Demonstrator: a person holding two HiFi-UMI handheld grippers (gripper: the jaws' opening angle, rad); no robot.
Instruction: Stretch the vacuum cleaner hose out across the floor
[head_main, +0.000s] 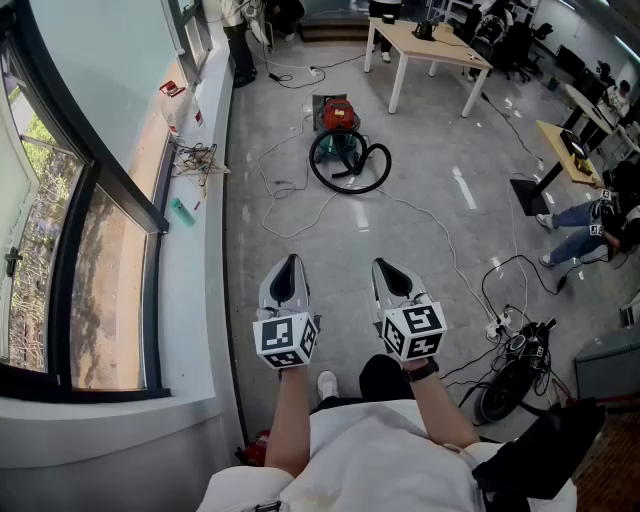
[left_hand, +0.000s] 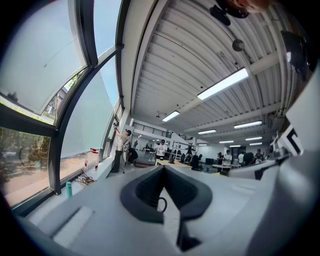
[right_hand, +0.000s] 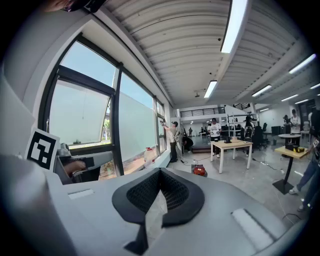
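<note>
A red and teal vacuum cleaner (head_main: 339, 122) stands on the grey floor well ahead of me, with its black hose (head_main: 350, 172) coiled in a loop just in front of it. The red vacuum cleaner (right_hand: 199, 170) also shows small in the right gripper view, beside a table leg. My left gripper (head_main: 286, 279) and right gripper (head_main: 392, 276) are held side by side at waist height, far short of the hose. Both are shut with nothing between their jaws. In the left gripper view the hose loop (left_hand: 161, 204) peeks through the jaw gap.
A white cable (head_main: 420, 215) snakes over the floor from the vacuum to a power strip at right. A window sill (head_main: 185, 180) with clutter runs along the left. A wooden table (head_main: 432, 45) stands behind the vacuum, desks and seated people at right, a black scooter (head_main: 515, 370) near my right.
</note>
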